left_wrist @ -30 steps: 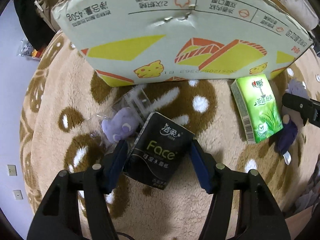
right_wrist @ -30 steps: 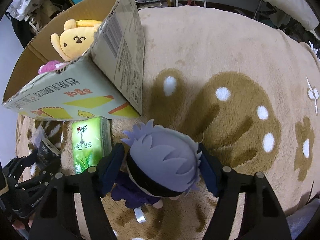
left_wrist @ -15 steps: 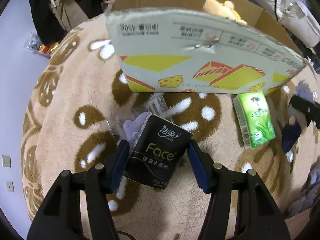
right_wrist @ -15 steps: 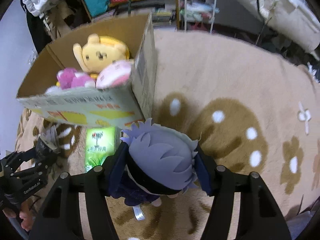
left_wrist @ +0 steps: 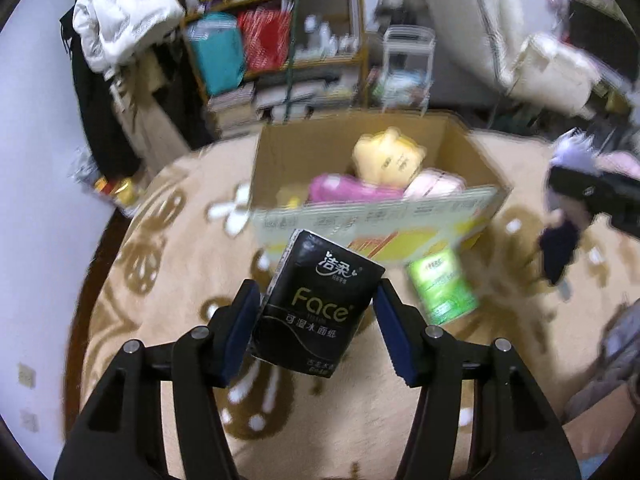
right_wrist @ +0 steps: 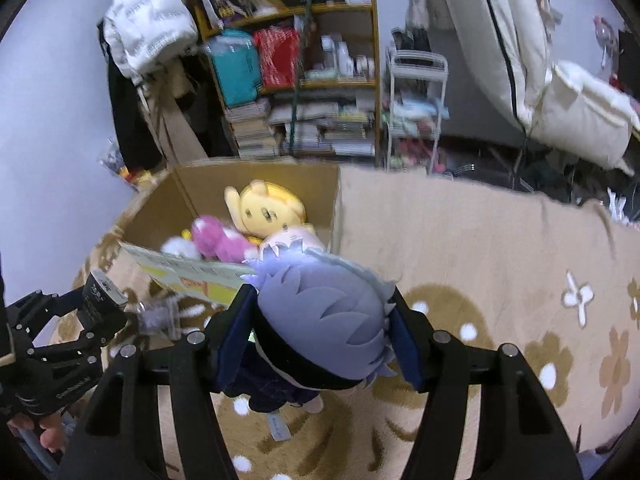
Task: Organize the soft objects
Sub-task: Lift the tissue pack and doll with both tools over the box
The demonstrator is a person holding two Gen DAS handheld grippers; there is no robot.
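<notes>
My left gripper is shut on a black tissue pack marked "Face", held off the rug in front of the cardboard box. My right gripper is shut on a plush doll with lavender hair and dark clothes, which hangs just right of the box's near corner. The open box holds a yellow plush and pink plush toys. In the left wrist view the doll shows at the right; in the right wrist view the left gripper shows at the left.
A green tissue pack lies on the beige flowered rug by the box's front. A small lavender toy in clear wrap lies near it. Behind the box stand a crowded bookshelf and a white rack. White bedding is at the right.
Both grippers closed a little and rose off the rug with the tissue pack and the doll. The views tilted up, so the box's inside and the room behind it show.
</notes>
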